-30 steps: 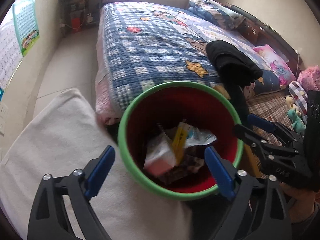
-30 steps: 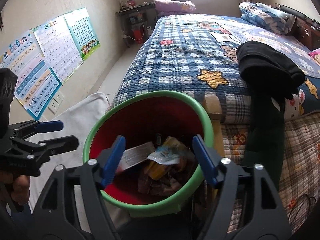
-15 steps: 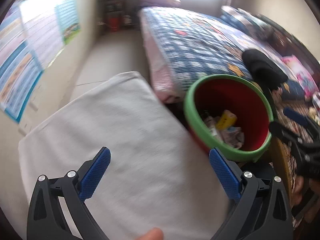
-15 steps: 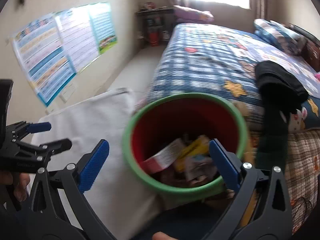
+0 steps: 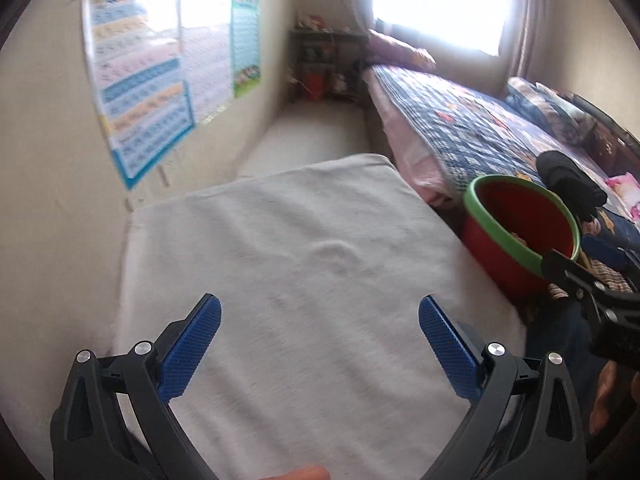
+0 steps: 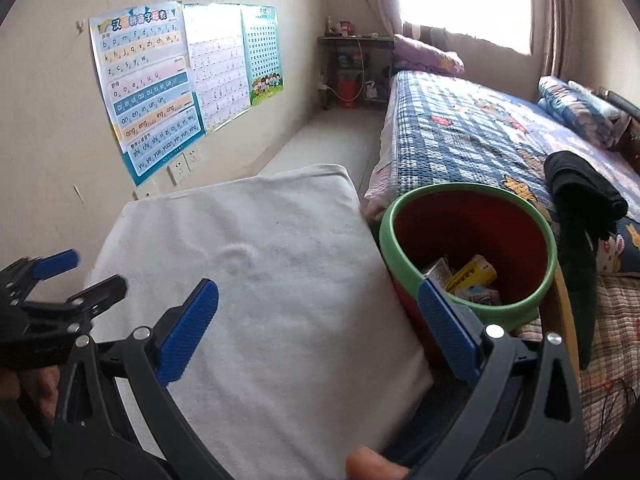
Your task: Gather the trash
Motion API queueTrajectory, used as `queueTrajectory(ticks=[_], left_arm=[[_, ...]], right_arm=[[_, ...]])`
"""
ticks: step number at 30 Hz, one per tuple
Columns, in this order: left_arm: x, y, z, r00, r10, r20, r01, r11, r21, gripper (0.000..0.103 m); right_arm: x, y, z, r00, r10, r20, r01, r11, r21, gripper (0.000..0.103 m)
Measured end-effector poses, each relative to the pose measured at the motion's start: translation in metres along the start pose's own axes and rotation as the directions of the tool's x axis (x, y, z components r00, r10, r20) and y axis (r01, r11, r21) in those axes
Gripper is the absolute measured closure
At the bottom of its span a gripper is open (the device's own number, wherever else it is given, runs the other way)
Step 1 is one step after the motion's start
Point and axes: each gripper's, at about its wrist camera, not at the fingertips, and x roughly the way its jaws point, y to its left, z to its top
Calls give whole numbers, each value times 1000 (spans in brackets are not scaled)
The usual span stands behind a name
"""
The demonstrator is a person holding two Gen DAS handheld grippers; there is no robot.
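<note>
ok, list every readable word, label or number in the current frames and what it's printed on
"b p m f d t n l" – top letter row of the blue-bordered pinyin wall poster
"an en in un ün" – lower row, same poster
"zhi chi shi ri zi ci si yi wu" – near its bottom
Its Chinese title: partly legible only.
White middle chart and green-edged grid chart: too small.
Yellow packet in the green-rimmed red bucket: print unreadable.
Left wrist view: too blurred.

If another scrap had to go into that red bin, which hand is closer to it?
Probably the right gripper: the bin sits beside its right finger. The left gripper, also open and empty, hangs over the white cushion.
</note>
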Motion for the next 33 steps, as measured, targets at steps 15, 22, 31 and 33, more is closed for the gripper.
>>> queueTrajectory(ticks=[15, 22, 31, 33], left_arm=[[-9, 36, -59, 997, 53, 55, -46, 992, -113, 8], [-11, 35, -60, 994, 52, 94, -42, 994, -104, 8], [-12, 33, -58, 993, 58, 103, -48, 994, -98, 8], [-13, 35, -58, 993, 56, 105, -45, 993, -105, 8]], right_arm=[[-1, 34, -35, 999, 13, 50, -9, 997, -72, 5], [5, 43, -36, 999, 21, 44, -17, 995, -100, 5], [7, 43, -37, 999, 15, 39, -11, 995, -98, 5], [8, 44, -37, 999, 19, 34, -16, 994, -105, 5]])
